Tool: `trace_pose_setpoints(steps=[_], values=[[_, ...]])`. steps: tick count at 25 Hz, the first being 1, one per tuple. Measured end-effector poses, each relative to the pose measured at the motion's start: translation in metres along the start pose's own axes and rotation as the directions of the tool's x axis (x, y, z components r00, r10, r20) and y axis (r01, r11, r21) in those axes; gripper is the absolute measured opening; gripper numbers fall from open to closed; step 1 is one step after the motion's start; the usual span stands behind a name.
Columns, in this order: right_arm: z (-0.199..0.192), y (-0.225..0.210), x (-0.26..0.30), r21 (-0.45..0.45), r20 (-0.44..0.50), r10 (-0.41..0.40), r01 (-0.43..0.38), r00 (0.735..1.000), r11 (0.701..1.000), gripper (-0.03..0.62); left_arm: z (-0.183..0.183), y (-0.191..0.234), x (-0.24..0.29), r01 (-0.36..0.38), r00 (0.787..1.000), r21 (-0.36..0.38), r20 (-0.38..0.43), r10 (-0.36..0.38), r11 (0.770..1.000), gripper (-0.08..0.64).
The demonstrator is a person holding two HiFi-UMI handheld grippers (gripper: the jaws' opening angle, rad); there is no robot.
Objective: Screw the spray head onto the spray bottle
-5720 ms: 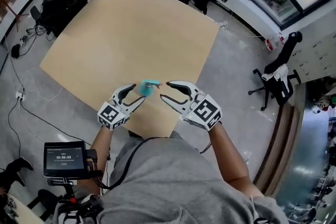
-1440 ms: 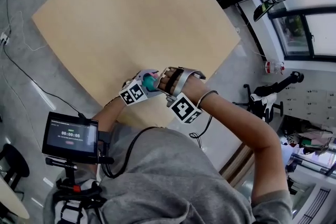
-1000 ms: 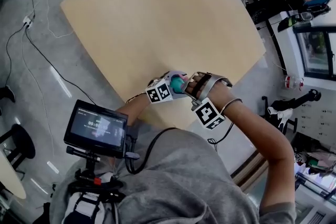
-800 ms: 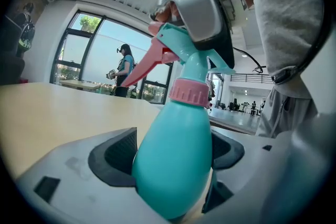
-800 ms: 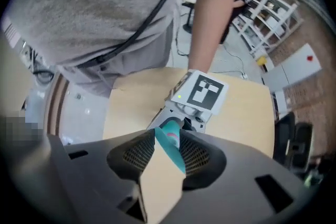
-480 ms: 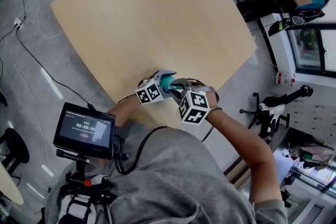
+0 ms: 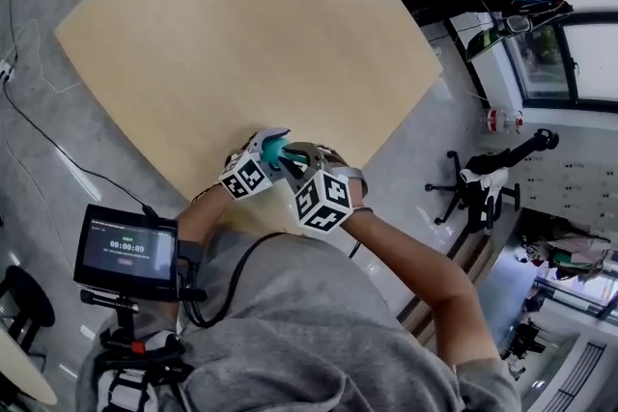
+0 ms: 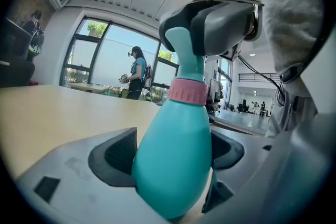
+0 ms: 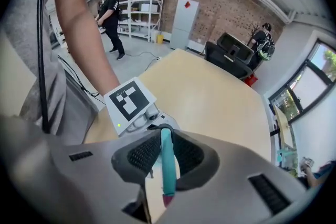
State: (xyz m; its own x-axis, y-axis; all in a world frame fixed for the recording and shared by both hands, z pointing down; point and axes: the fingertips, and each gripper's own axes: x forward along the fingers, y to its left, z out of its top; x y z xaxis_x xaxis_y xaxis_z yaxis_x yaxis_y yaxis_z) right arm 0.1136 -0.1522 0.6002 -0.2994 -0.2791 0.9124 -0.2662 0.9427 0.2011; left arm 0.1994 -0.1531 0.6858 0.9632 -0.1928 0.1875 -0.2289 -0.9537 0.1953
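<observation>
Right gripper point(image 9: 167, 157): jaws clamped on the narrow teal spray head point(image 9: 167, 168), having just been closing onto it. Seen from above, the dark ribbed pads point(image 9: 140, 157) press on its two flat sides.

Left gripper point(image 8: 169, 159): jaws clamped on the rounded belly of the teal spray bottle point(image 8: 176, 134). The bottle stands upright, with the pink collar point(image 8: 187, 93) at its neck and the spray head on top, inside the right gripper's grey jaws.

In the head view both grippers meet at the near edge of the tan surface point(image 7: 241, 34). Whether the bottle's base rests on it cannot be told.

Probable faults from here:
- **Slip at the head.** The part held is thin and smooth, so a twist may turn the pads around it rather than turn it.
- **Idle turning.** The grip is on the head, not on the collar. If the collar spins freely, the thread may not tighten.
- **Cross-threading.** If the head sits tilted against the neck, turning would jam the collar askew.
- **Bottle rotation.** The belly is round and tapers upward, so it may roll or ride up between the left jaws under torque.
- **Drop.** The work is done close to the surface's edge, so a released part could fall to the floor.
</observation>
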Motion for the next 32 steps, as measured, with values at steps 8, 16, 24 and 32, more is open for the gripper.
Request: trace_pose_setpoints(steps=[8, 16, 24, 32], values=[[0.003, 0.009, -0.005, -0.196, -0.017, 0.046, -0.048, 0.999, 0.979, 0.077, -0.002, 0.001, -0.001, 0.002, 1.000, 0.005, -0.004, -0.002, 1.000, 0.357], [0.014, 0.003, -0.014, -0.315, -0.020, 0.071, -0.074, 0.997, 0.946, 0.224, 0.001, 0.002, -0.001, 0.006, 1.000, -0.002, 0.011, -0.006, 1.000, 0.360], [-0.020, 0.009, 0.010, -0.310, -0.178, 0.117, -0.168, 0.977, 0.936, 0.221, 0.002, 0.002, -0.001, 0.011, 1.000, -0.017, 0.012, -0.011, 1.000, 0.365], [-0.028, 0.020, 0.018, -0.261, -0.200, 0.169, -0.219, 0.965, 0.940, 0.137, 0.008, -0.003, -0.007, 0.021, 0.999, -0.041, 0.033, -0.019, 0.999, 0.378]])
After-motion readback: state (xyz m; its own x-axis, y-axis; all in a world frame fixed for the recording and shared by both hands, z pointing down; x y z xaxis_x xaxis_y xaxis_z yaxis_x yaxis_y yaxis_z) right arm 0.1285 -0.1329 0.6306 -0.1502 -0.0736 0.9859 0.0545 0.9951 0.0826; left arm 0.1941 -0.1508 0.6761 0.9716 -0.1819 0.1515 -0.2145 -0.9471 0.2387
